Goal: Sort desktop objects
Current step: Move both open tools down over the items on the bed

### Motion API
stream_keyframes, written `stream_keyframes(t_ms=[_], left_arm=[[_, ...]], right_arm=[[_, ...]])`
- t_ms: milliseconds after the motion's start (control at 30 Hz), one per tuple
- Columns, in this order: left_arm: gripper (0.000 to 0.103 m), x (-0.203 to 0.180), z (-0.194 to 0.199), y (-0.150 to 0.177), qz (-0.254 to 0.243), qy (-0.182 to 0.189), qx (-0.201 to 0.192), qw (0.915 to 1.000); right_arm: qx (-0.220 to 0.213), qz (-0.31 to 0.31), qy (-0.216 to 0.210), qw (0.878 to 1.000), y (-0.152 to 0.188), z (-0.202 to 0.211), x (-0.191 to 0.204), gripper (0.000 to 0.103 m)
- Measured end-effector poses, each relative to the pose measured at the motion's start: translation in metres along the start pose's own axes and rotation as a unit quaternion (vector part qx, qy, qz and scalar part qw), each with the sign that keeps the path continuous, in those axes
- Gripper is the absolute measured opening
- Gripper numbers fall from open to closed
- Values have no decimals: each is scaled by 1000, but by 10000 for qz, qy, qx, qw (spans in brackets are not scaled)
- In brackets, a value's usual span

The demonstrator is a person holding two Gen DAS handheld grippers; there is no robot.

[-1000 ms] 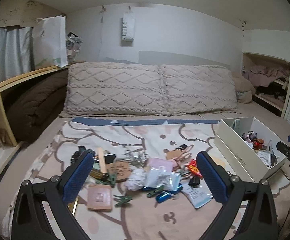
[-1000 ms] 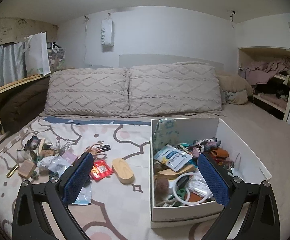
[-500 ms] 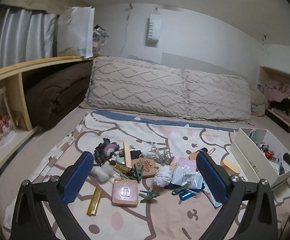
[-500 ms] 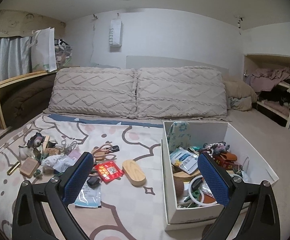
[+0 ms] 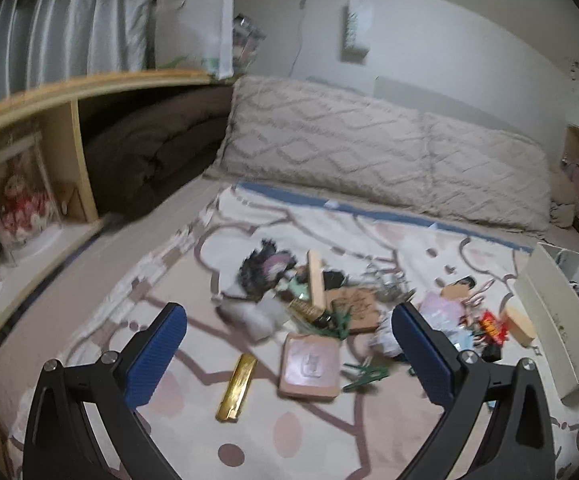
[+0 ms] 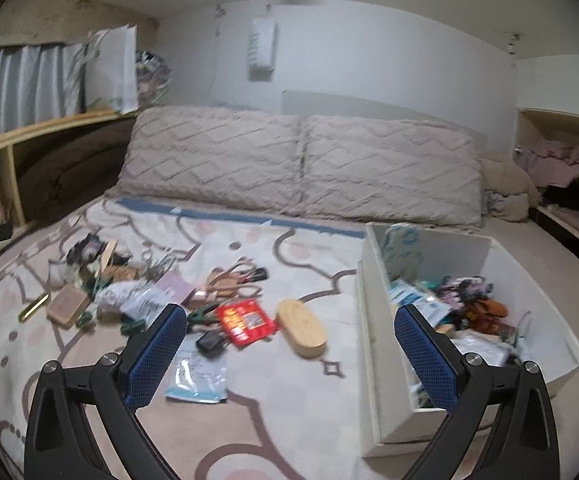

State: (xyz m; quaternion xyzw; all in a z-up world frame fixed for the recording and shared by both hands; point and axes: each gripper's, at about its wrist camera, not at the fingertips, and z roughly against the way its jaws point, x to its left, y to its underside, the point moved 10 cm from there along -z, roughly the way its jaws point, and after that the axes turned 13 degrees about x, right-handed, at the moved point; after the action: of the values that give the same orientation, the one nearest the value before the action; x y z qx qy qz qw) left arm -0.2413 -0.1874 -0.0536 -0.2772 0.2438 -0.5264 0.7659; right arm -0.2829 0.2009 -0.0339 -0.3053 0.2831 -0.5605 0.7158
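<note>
My left gripper point(image 5: 289, 356) has swung left over the last second: the white box point(image 5: 549, 336), which sat well in view at the right, is now pushed to the frame's edge, and the near end of the pile on the bed is centred between my fingers. Those fingers are spread wide with nothing between them. The gold bar point(image 5: 236, 387) and the pink square case point(image 5: 309, 366) lie just ahead, side by side on the blanket point(image 5: 193, 432), apart from each other. I judge that one of these is my next pick.

My right gripper point(image 6: 289, 356) has also drifted left, from over the box point(image 6: 373, 360) toward the blanket; its fingers are released and empty too. The wooden oval point(image 6: 301, 328) and red packet point(image 6: 245, 322) lie ahead of it, the box already part filled.
</note>
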Motion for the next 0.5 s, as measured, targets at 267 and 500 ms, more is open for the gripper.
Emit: stream_keyframes(t_ms=[267,500], left_arm=[[103,25,-58,26,428,159,795,9958],[103,-10,-95,41,58,404,1196,9920]], right_arm=[[497,425,-390,9971,23,-38,45,103],[1127,642,-648,9894,52,-81,74,103]])
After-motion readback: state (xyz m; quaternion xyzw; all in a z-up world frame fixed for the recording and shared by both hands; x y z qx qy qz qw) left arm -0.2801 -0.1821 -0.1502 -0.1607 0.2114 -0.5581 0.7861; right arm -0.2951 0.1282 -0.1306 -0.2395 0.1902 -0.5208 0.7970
